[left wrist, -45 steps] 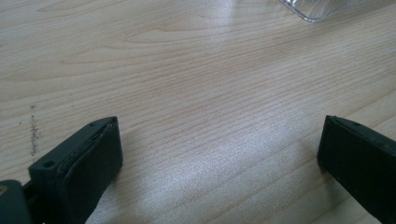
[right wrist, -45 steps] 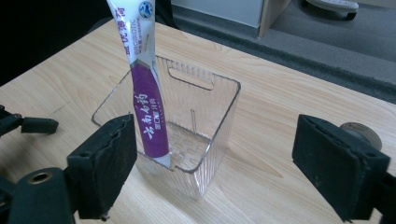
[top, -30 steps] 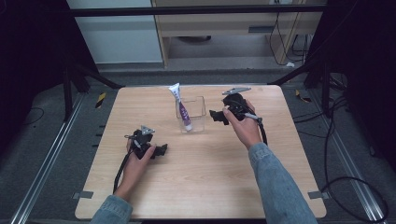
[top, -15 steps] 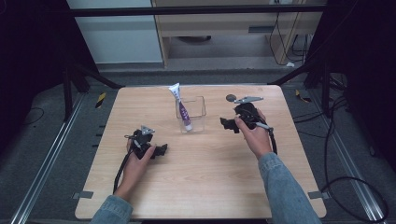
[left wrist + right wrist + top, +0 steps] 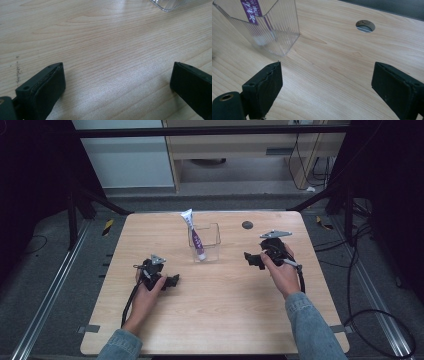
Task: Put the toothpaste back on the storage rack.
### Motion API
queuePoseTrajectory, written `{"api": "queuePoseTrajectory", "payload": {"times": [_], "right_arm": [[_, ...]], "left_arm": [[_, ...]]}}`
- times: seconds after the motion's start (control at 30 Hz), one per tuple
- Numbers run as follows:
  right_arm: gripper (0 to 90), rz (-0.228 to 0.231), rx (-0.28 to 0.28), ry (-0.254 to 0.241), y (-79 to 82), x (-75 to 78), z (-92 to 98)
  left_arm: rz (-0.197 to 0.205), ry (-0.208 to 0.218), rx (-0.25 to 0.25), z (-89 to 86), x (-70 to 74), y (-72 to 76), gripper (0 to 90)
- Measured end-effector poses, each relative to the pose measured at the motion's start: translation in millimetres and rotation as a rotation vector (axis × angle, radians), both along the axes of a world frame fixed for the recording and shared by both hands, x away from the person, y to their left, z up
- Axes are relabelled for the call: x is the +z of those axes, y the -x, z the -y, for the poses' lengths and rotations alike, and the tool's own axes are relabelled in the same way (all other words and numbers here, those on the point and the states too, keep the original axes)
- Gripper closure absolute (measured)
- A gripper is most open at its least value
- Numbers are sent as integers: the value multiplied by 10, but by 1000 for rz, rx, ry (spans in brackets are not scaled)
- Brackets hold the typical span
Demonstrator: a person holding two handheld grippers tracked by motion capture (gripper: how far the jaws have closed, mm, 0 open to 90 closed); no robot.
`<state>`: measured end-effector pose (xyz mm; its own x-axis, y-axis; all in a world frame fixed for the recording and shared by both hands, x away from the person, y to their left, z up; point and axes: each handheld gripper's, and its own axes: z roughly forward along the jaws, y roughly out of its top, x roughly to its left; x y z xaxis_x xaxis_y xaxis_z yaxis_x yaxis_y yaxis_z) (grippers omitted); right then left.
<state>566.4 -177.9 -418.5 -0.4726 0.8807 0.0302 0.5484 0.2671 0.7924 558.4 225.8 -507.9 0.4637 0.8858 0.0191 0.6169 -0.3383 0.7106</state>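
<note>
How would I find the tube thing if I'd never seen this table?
Look at the far middle of the wooden table, where a clear plastic box stands. The tube leans inside it, poking out the top. It's white with a purple label, the only colourful thing there.

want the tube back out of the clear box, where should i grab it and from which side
Grip the tube on its flat white end, which leans out above the clear box's rim. Probably come from above with the right hand-held gripper, jaws open, since the walls enclose the lower part.

My wooden tabletop [image 5: 225, 310] carries a clear box [image 5: 205, 241] between my left hand-held gripper [image 5: 172, 281] and right hand-held gripper [image 5: 251, 259].
</note>
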Motion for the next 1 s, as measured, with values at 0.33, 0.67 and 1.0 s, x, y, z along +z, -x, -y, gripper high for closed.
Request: {"api": "queuePoseTrajectory", "payload": {"times": [0.33, 0.67, 1.0], "right_arm": [[101, 9, -13, 23, 116, -54, 181], [98, 2, -29, 32, 207, -145, 310], [92, -48, -52, 63, 261, -416, 417]], "left_arm": [[0, 0, 0, 0, 0, 0, 0], [0, 0, 0, 0, 0, 0, 0], [0, 1, 0, 0, 0, 0, 0]]}}
